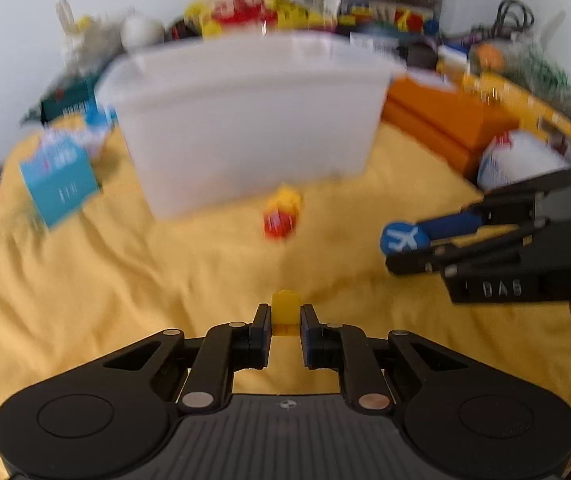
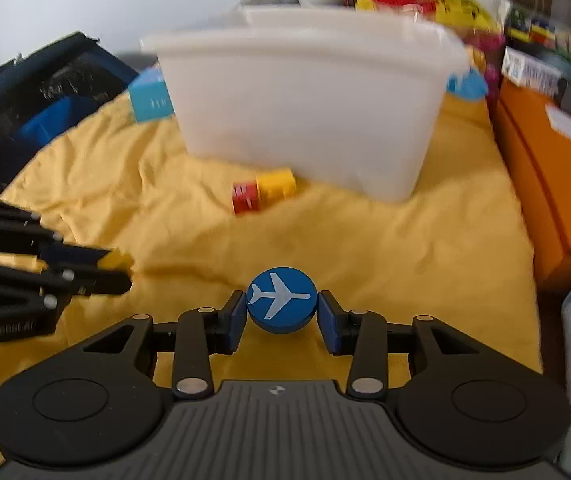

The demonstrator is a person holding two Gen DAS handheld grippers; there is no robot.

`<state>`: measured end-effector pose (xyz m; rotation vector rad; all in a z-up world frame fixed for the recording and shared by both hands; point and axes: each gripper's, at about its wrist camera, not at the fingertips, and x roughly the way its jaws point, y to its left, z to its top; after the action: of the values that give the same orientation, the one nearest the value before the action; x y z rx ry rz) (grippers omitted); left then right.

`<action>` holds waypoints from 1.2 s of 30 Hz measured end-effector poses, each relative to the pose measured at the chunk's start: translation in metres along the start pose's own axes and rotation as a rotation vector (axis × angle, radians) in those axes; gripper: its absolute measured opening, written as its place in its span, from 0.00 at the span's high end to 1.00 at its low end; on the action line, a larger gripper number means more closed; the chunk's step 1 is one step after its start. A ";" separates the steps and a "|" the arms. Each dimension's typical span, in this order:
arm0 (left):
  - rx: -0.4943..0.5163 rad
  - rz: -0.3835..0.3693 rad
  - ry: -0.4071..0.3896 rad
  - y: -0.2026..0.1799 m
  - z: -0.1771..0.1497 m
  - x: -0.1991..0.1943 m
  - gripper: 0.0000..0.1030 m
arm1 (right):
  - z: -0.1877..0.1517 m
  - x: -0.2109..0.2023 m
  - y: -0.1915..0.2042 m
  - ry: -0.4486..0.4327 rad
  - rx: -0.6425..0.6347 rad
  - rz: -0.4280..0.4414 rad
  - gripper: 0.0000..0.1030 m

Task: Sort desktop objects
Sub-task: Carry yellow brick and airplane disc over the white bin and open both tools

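Observation:
My left gripper is shut on a small yellow block above the yellow cloth. My right gripper is shut on a blue round disc with a white airplane; that gripper and disc also show in the left wrist view. The left gripper shows at the left of the right wrist view. A white translucent bin stands ahead of both grippers, and shows in the right wrist view too. A red-and-yellow block piece lies on the cloth in front of the bin, seen also in the right wrist view.
An orange box stands right of the bin and also shows in the right wrist view. A light blue box lies left of it. Toys and packages are piled behind. A dark bag lies at the cloth's left edge.

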<state>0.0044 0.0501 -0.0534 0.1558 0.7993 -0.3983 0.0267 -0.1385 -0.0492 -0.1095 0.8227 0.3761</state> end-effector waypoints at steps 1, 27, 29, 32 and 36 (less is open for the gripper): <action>0.006 0.004 -0.024 0.001 0.008 -0.005 0.83 | 0.007 -0.006 0.000 -0.025 -0.004 0.000 0.59; -0.022 0.140 -0.253 0.061 0.194 0.033 0.83 | 0.177 0.007 -0.041 -0.282 0.086 -0.153 0.59; -0.025 0.125 -0.193 0.061 0.189 0.050 0.82 | 0.174 0.020 -0.040 -0.236 0.074 -0.153 0.58; -0.008 0.115 -0.199 0.055 0.184 0.051 0.78 | 0.165 0.024 -0.037 -0.225 0.043 -0.149 0.57; 0.015 0.125 -0.246 0.050 0.181 0.033 0.67 | 0.160 0.017 -0.039 -0.225 0.052 -0.132 0.56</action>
<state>0.1655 0.0349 0.0474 0.1660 0.5414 -0.2981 0.1629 -0.1316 0.0449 -0.0707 0.5988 0.2376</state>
